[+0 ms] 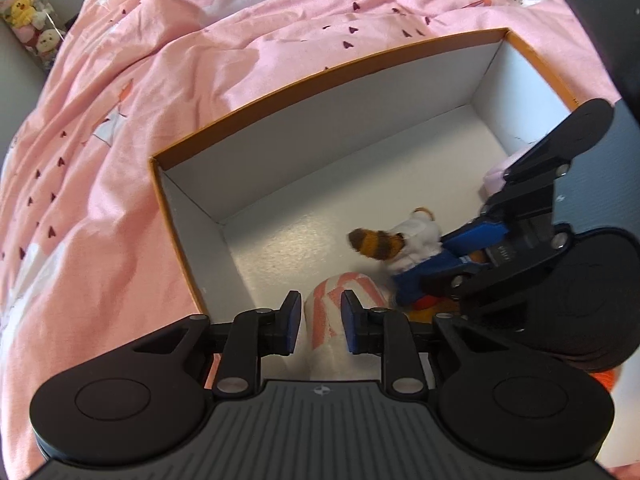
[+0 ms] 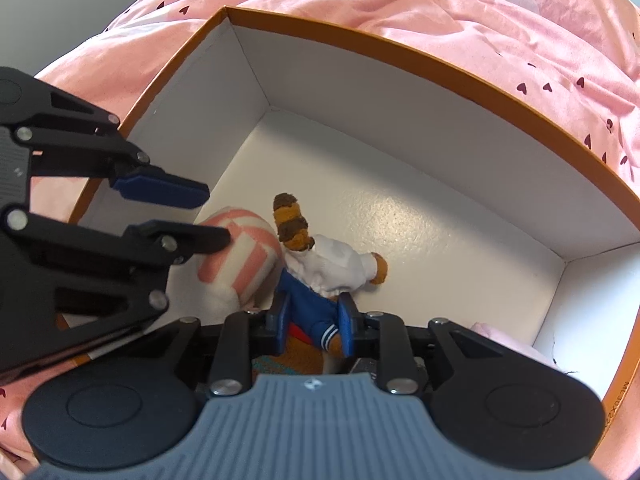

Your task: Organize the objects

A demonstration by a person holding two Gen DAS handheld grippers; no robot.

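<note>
An orange box [image 1: 320,76] with a white inside sits on a pink bedspread [image 1: 120,120]. In it lie a pink-and-white striped plush [image 1: 324,300] and a brown doll [image 2: 332,264] in a white shirt and blue trousers. My left gripper [image 1: 322,322] points down into the box. Its pads are narrowly apart with the top of the striped plush [image 2: 244,252] between them, shut on it. In the right wrist view my right gripper [image 2: 314,320] is shut on the doll's blue trousers. In the left wrist view the right gripper [image 1: 416,260] comes in from the right.
A pale pink soft toy [image 2: 500,340] lies in the box's near right corner. Something orange [image 2: 296,356] lies under the doll. The far half of the box floor [image 2: 420,208] is bare. A stack of plush toys [image 1: 28,12] stands beyond the bed, and a dark object [image 1: 600,20] is at the upper right.
</note>
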